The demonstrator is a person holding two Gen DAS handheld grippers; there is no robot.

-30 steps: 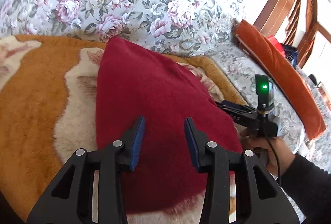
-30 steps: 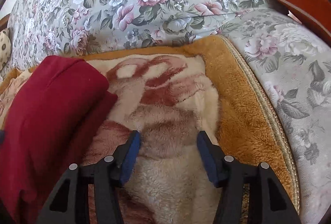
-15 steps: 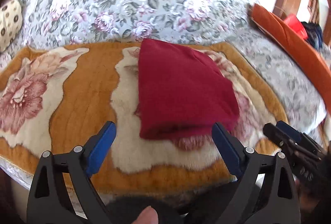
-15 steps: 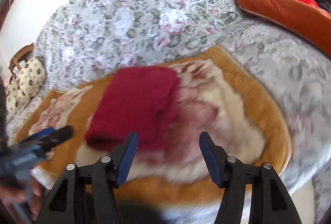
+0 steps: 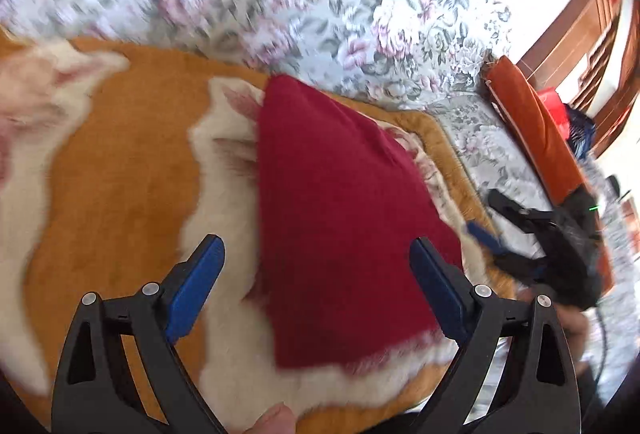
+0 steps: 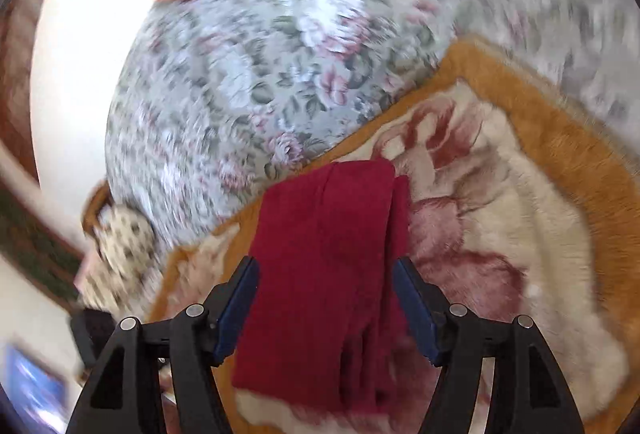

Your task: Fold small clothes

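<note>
1. Folded red garment lies flat on the plush blanket, apparently finished.
2. Left gripper and right gripper hover spread wide, holding nothing.

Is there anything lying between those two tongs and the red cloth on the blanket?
Nothing visible. The folded red cloth lies bare on the fluffy blanket, and both the left tongs and right tongs hang open just in front of it, with only blanket around.
</note>
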